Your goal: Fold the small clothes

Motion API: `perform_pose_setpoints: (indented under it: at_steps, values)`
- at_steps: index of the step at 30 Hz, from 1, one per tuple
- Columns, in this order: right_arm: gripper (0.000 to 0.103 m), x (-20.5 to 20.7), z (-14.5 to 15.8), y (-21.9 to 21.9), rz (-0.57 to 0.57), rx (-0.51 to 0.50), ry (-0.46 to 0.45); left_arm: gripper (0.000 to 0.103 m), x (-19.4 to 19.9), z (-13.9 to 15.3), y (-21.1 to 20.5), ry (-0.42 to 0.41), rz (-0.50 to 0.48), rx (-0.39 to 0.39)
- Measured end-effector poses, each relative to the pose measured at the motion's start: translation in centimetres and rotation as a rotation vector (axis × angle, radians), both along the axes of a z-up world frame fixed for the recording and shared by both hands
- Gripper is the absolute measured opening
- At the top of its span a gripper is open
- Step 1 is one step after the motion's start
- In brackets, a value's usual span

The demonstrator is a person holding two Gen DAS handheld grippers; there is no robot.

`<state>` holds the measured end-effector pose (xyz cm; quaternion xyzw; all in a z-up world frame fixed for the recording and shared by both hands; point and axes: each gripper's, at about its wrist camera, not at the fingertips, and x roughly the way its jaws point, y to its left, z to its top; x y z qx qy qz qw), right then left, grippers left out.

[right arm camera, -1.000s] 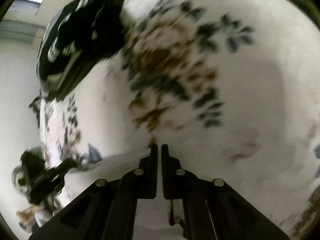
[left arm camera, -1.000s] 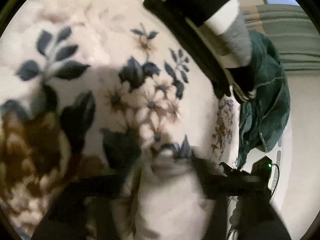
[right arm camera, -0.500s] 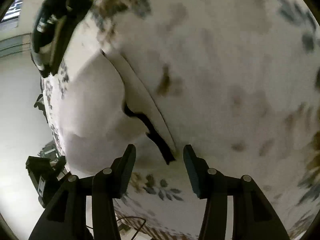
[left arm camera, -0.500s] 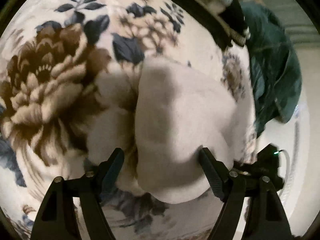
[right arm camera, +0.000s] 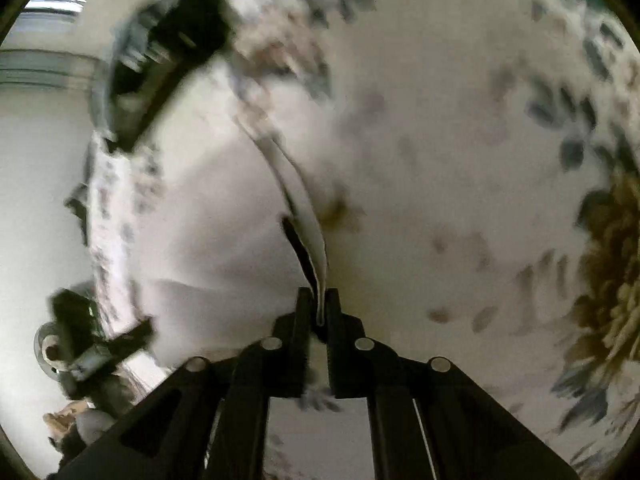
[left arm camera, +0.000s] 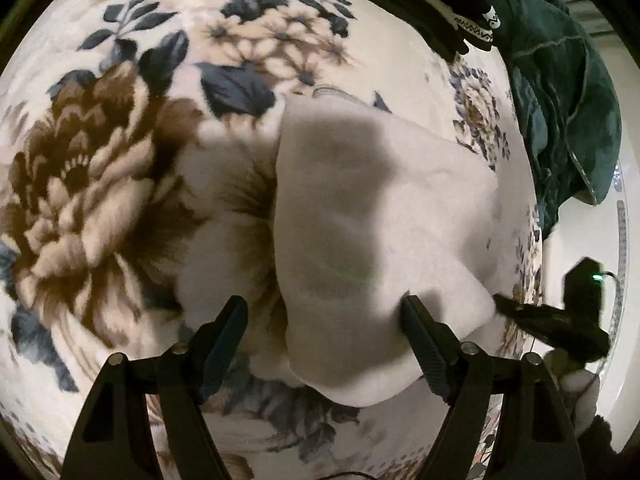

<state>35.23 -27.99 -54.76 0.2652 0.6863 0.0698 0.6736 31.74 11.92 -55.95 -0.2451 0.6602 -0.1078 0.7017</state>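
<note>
A small white garment [left arm camera: 360, 220] lies partly folded on a floral blanket [left arm camera: 100, 200]. My left gripper [left arm camera: 324, 312] is open, its two fingers straddling the garment's near part just above it. In the right wrist view the same white garment [right arm camera: 224, 248] lies left of centre, and my right gripper [right arm camera: 319, 304] is shut on its thin edge [right arm camera: 312, 240]. That view is blurred.
A black and grey striped garment [left arm camera: 460, 4] lies at the far edge of the blanket, also seen in the right wrist view [right arm camera: 160, 68]. A dark green cloth [left arm camera: 560, 100] is heaped at the right. The other gripper's black body [left arm camera: 560, 320] shows at right.
My right gripper was open around the garment's edge half a second ago and has shut on it. My left gripper opened a second ago and stays open over the garment.
</note>
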Motion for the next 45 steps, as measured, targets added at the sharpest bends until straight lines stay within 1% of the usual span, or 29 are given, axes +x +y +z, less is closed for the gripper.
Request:
perform_pose_setpoints:
  at_steps: [1,2,3,5,6,8,10,12,13,14,16,17,18,20,23,24,25,26,28,31,32,33,34,35,36,37,41,44,45]
  values:
    - [0.012,-0.1,-1.0,-0.5,-0.007,-0.017,0.068,0.078,0.0,0.3,0.0,-0.001,0.007,-0.007]
    - [0.012,-0.3,-1.4,-1.0,-0.039,-0.022,0.103,0.078,-0.2,0.8,0.0,-0.004,0.017,-0.008]
    - [0.014,-0.6,-1.1,-1.6,-0.084,0.007,0.085,0.078,-0.3,1.1,0.1,-0.008,0.022,-0.009]
    - [0.028,-1.4,0.1,-2.4,-0.154,0.070,0.051,0.078,-0.5,1.8,0.3,-0.011,0.038,-0.014]
    - [0.035,-2.0,0.9,-2.6,-0.204,0.129,0.026,0.078,-0.5,1.9,0.2,-0.010,0.040,-0.018]
    - [0.040,-2.6,1.9,-1.8,-0.259,0.263,-0.021,0.078,-0.5,1.8,-0.1,-0.012,0.030,-0.011]
    - [0.042,-2.5,2.2,0.1,-0.243,0.342,-0.045,0.078,-0.7,1.0,-0.7,-0.001,-0.001,0.038]
    - [0.047,-1.6,2.0,3.4,-0.162,0.384,-0.059,0.078,-0.7,0.2,-0.9,0.018,-0.009,0.052]
    - [0.047,-1.3,1.4,4.9,-0.122,0.377,-0.051,0.078,-0.8,-0.1,-0.8,0.025,-0.009,0.049]
    - [0.047,-1.0,0.6,6.2,-0.078,0.326,-0.026,0.078,-0.9,-0.4,-0.7,0.033,-0.013,0.047]
    - [0.046,-0.7,-2.0,8.4,0.028,0.122,0.061,0.078,-1.1,-0.8,-0.6,0.053,-0.031,0.043]
    - [0.046,-0.8,-2.8,8.7,0.053,0.052,0.095,0.078,-1.2,-0.9,-0.7,0.061,-0.040,0.035]
    - [0.046,-0.9,-3.3,8.7,0.064,0.029,0.116,0.078,-1.4,-0.6,-0.7,0.056,-0.045,0.037]
    - [0.046,-0.8,-1.9,8.2,0.054,0.051,0.102,0.078,-1.4,-0.2,-0.6,0.044,-0.054,0.040]
    - [0.047,-0.1,1.9,6.0,0.014,0.062,-0.013,0.078,-1.1,0.7,0.3,0.030,-0.031,0.020]
    - [0.051,0.5,3.0,5.1,0.004,0.042,-0.055,0.078,-0.8,1.0,0.7,0.018,-0.012,0.015]
    - [0.061,1.3,3.5,4.5,0.000,0.026,-0.086,0.078,-0.5,1.3,1.1,0.005,0.004,0.011]
    - [0.066,2.4,3.6,3.8,-0.001,0.003,-0.117,0.078,-0.2,1.5,1.5,-0.009,0.025,0.004]
    - [0.067,4.5,2.6,3.1,-0.007,-0.027,-0.115,0.078,0.7,1.8,2.3,-0.018,0.064,-0.010]
    - [0.067,7.7,-0.1,3.3,-0.006,0.042,-0.085,0.078,2.2,1.9,3.3,-0.043,0.114,-0.036]
    - [0.067,8.6,-0.8,3.7,0.007,0.093,-0.094,0.078,3.0,1.6,3.5,-0.057,0.122,-0.028]
    - [0.066,9.3,-1.3,4.3,0.020,0.107,-0.097,0.078,3.5,1.3,3.6,-0.065,0.131,-0.018]
    - [0.053,9.8,-1.6,4.8,0.036,0.092,-0.109,0.074,4.1,0.9,3.9,-0.076,0.154,-0.015]
    - [0.036,9.9,-1.2,5.2,0.044,0.077,-0.147,0.074,4.6,0.7,4.2,-0.089,0.175,-0.030]
    - [0.004,10.0,-0.8,5.6,0.062,0.052,-0.178,0.048,5.0,0.2,4.8,-0.116,0.213,-0.053]
    - [0.002,10.0,-0.4,5.9,0.072,0.019,-0.186,0.014,5.3,0.0,5.0,-0.119,0.223,-0.060]
    - [0.001,10.3,0.6,5.5,0.007,-0.026,-0.233,0.013,6.6,-1.3,4.9,-0.100,0.237,-0.079]
    - [0.002,10.4,-0.4,4.4,-0.019,-0.027,-0.179,0.025,6.3,-1.5,5.4,-0.058,0.256,-0.121]
    - [0.002,10.3,-0.8,4.0,-0.030,-0.004,-0.144,0.037,6.0,-1.2,5.8,-0.053,0.266,-0.144]
